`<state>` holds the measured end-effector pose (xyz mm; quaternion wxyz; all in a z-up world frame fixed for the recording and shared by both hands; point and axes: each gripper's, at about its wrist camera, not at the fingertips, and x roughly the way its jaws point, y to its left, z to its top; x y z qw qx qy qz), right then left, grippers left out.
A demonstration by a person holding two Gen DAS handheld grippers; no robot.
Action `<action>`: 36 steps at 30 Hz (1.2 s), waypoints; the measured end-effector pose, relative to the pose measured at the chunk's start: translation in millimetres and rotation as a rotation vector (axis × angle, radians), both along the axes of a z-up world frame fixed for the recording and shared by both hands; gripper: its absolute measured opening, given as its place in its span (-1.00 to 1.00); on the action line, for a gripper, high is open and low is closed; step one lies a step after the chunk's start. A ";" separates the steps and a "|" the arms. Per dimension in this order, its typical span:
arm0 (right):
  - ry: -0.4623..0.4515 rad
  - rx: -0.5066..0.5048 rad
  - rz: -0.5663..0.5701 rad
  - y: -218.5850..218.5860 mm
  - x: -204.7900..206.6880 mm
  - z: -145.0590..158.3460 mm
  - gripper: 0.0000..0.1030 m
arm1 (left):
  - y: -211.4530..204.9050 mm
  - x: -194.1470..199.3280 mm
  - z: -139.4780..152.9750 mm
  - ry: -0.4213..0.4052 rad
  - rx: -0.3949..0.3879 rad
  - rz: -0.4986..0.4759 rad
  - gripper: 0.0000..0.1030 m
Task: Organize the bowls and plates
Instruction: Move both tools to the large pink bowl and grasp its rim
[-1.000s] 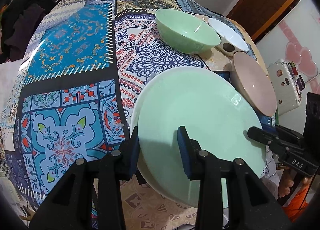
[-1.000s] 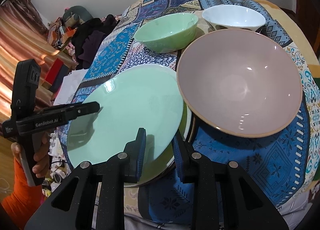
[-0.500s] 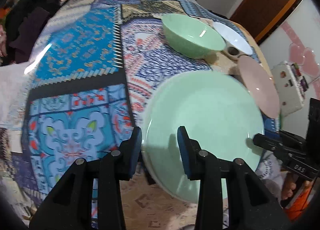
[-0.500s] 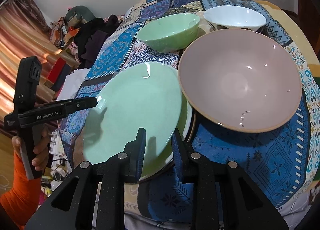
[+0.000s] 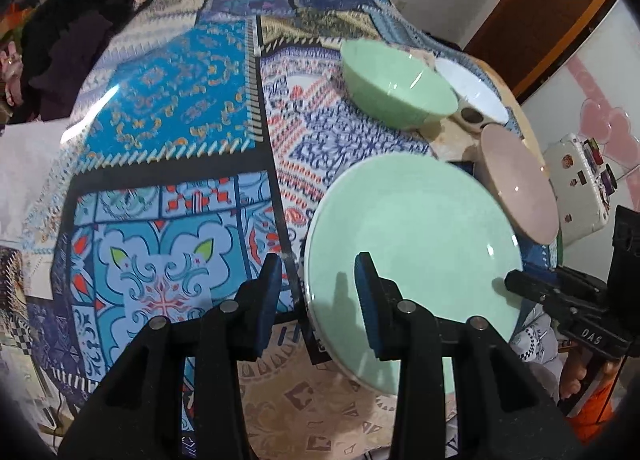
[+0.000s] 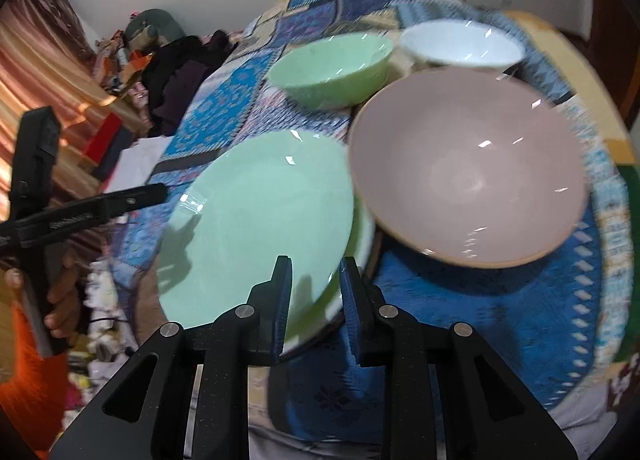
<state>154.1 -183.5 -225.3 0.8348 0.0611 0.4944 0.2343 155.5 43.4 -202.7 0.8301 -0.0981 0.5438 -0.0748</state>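
A glossy mint-green plate (image 5: 416, 256) is held tilted above the near edge of the tabletop, which is covered by a blue patchwork-patterned tablecloth (image 5: 168, 131). It is round, shallow and plain, with small bright glints on its glaze. A paler rim shows under its right side in the right wrist view, but whether that is a second plate cannot be told.

The left gripper (image 5: 316, 300) straddles the plate's left rim with its blue pads (image 5: 366, 300) set narrowly apart; one pad lies over the face and the other outside the edge, and whether they press on the rim cannot be told. The right gripper (image 6: 314, 300) has its jaws drawn nearly together on the plate's near right edge, pinching it.

Just right of the plate sits a large pink bowl (image 6: 468, 179), its rim overlapping the plate's edge in view. Behind them, toward the far right corner, stand a mint-green bowl (image 6: 332, 67) and a white bowl (image 6: 460, 43), close beside each other. A hand (image 6: 60, 300) with an orange sleeve (image 6: 28, 380) grips the left gripper's handle beyond the table's near left edge.
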 end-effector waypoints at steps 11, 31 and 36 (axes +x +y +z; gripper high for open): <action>-0.119 0.022 -0.094 -44.1 0.0 32.4 -0.37 | -31.0 -0.7 43.8 -0.133 0.005 -0.038 -0.15; -0.126 -0.018 -0.262 -115.0 30.5 12.5 -0.01 | -132.4 54.7 32.3 -0.135 0.055 -0.176 0.25; -0.085 -0.006 -0.261 -117.8 39.7 -2.9 -0.01 | -155.9 73.0 14.8 -0.103 0.061 -0.209 0.25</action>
